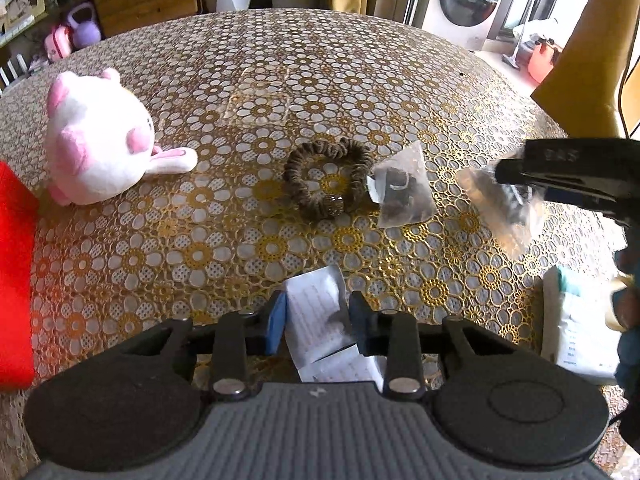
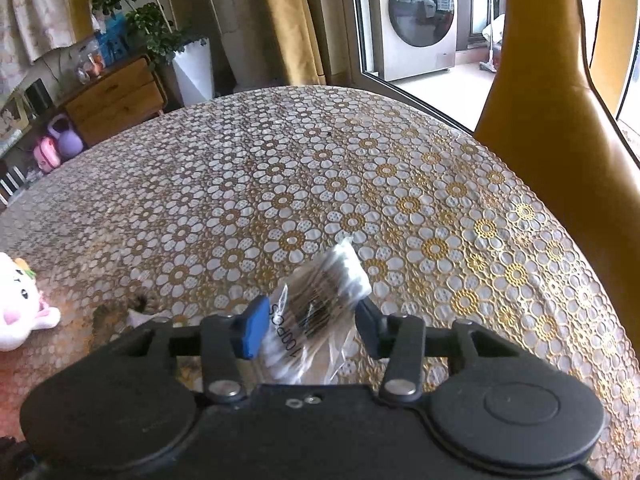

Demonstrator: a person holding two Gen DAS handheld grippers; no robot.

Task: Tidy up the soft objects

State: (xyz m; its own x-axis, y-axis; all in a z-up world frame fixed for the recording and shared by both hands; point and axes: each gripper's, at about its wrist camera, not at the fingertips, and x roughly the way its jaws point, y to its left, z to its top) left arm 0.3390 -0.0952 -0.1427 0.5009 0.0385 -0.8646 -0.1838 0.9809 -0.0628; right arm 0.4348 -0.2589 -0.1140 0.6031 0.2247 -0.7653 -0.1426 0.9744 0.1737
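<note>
- Looking down over the left gripper (image 1: pixel 318 322), its two blue-padded fingers (image 1: pixel 276 324) close on a white paper packet (image 1: pixel 316 320) with faint printed lines; the pads look pressed to its sides. The packet's lower part is cut off behind the gripper body, at the near edge of the table (image 1: pixel 280 60), which carries a gold-and-white flower-pattern cloth.
- In the right wrist view, the right gripper (image 2: pixel 308 330) grasps a clear plastic bag of cotton swabs (image 2: pixel 320 300) lifted off the cloth; black print on the bag is only partly readable, and its lower end is hidden under the gripper.
- In the left view that gripper enters from the right edge as a dark, blurred shape, and the bag in it is smeared.
- A red cloth (image 1: pixel 14 276) lies at the left edge, cut off by the frame.
- A white pouch with teal print (image 1: pixel 576 320) sits at the right edge, partly hidden by a person's hand.
- Toward the middle of the table lie a brown scrunchie (image 1: pixel 328 178) and, touching its right side, a clear triangular sachet (image 1: pixel 402 188) with dark contents that cannot be identified.
- A pink-and-white plush toy (image 1: pixel 100 140) rests near the left edge.
- Beyond the scrunchie a transparent flat piece (image 1: pixel 260 108) is barely distinguishable from the cloth.
</note>
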